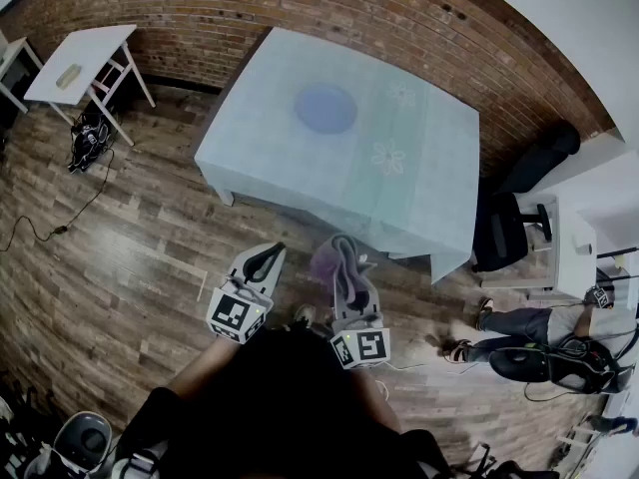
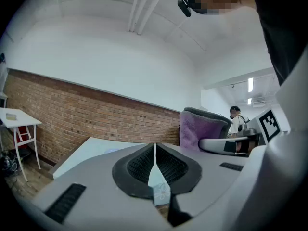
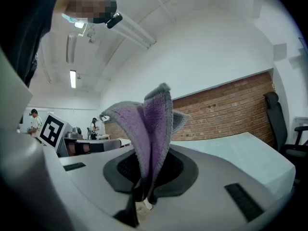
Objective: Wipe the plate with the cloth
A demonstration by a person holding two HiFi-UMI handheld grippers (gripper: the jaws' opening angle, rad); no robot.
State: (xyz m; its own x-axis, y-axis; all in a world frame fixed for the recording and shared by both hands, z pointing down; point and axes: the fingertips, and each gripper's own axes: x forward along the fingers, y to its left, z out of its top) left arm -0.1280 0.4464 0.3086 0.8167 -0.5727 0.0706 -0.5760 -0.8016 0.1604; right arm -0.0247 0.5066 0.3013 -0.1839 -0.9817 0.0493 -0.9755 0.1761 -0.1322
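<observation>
Holding both grippers level above the wooden floor (image 1: 120, 218), I stand short of the bench (image 1: 260, 153), which fills the upper centre of the head view in front of the brick wall (image 1: 200, 8).

1. My left gripper (image 1: 266, 256) sits at lower centre of the head view. In the left gripper view its fingers (image 2: 139, 165) are clenched pad to pad with nothing between them. Only a thin seam shows where they meet.
2. My right gripper (image 1: 346, 272) sits just beside the left one, to its right in the frame. In the right gripper view its fingers (image 3: 179, 170) are clamped on the cloth (image 3: 153, 124), gripping its lower folds.
3. The cloth is plush, purple on one face and grey on the other. It rises upright out of the grip in loose folds. In the head view it covers the right fingertips. In the left gripper view it shows at centre right.
4. The plate (image 1: 325, 108) is round and bluish. It lies flat on the bench, upper centre of the head view, well apart from both grippers and from the cloth.
5. The bench carries a pale sheet with flower prints (image 1: 387, 156) to the right of the plate.

Surroundings: a small white table (image 1: 75, 63) at upper left, a black office chair (image 1: 504, 228) at the right of the bench, and a person's legs (image 1: 509, 325) at lower right
</observation>
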